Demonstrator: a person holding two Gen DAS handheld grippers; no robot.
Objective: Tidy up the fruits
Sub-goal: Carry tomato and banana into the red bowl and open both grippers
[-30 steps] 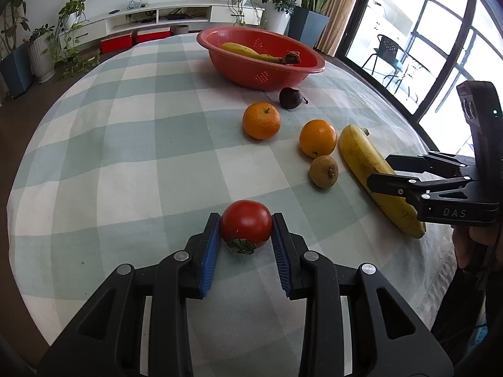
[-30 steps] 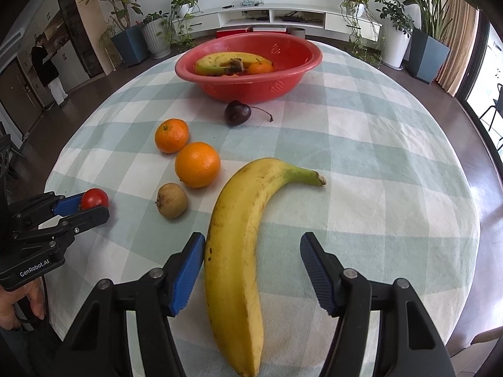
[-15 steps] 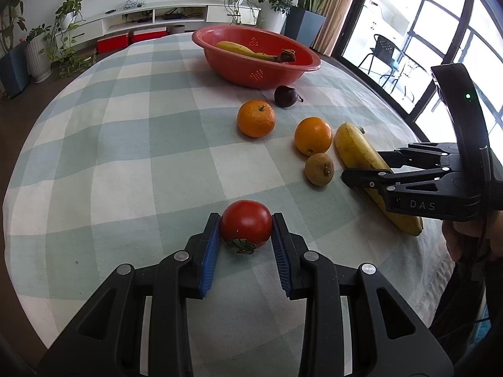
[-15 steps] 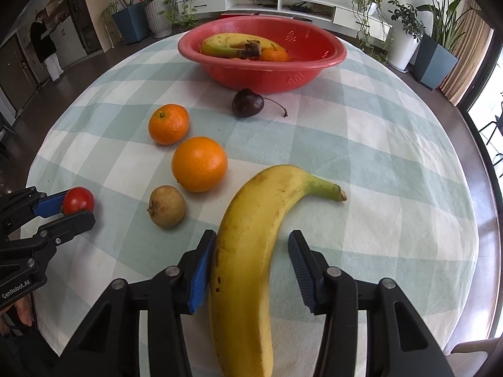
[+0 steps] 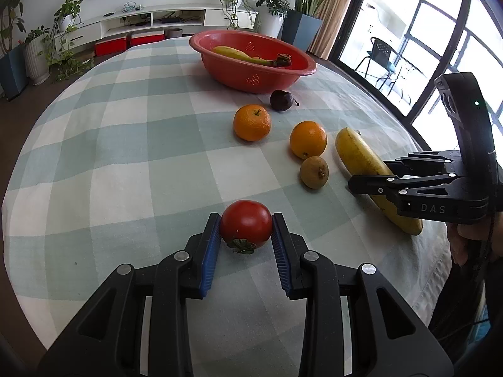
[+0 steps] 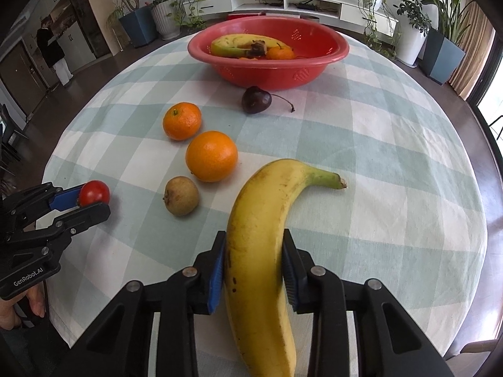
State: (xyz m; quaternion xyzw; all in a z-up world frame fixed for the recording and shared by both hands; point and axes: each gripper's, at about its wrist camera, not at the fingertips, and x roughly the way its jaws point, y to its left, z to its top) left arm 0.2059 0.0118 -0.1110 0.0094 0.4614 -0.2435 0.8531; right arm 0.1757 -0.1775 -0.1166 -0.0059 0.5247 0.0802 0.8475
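Two fruits gripped at once: tomato (image 5: 246,223) pinched between the blue pads of the left hand-held gripper (image 5: 246,242), resting on the checked tabletop (image 5: 125,157), near side of the red bowl (image 5: 251,62) and well apart from it. Banana (image 6: 261,251) clamped at mid-length by the right hand-held gripper (image 6: 254,264), jaws just closed in, pads now pressing both flanks; lying on the cloth, green stem end toward the bowl.

Between tomato and banana, loose on the cloth: small brown fruit (image 6: 181,195) nearest the grippers, orange (image 6: 211,156) just beyond it toward the bowl, mandarin (image 6: 181,121) farther on, then a dark cherry (image 6: 256,100) with stem just in front of the bowl's wall.

Inside the bowl: second banana (image 6: 242,44) and a small orange fruit (image 6: 279,52).

Beyond the bowl, off the tabletop: potted plants (image 6: 408,25) and a low white shelf (image 6: 283,1). Fingers of a person (image 6: 34,304) under the left gripper's body.
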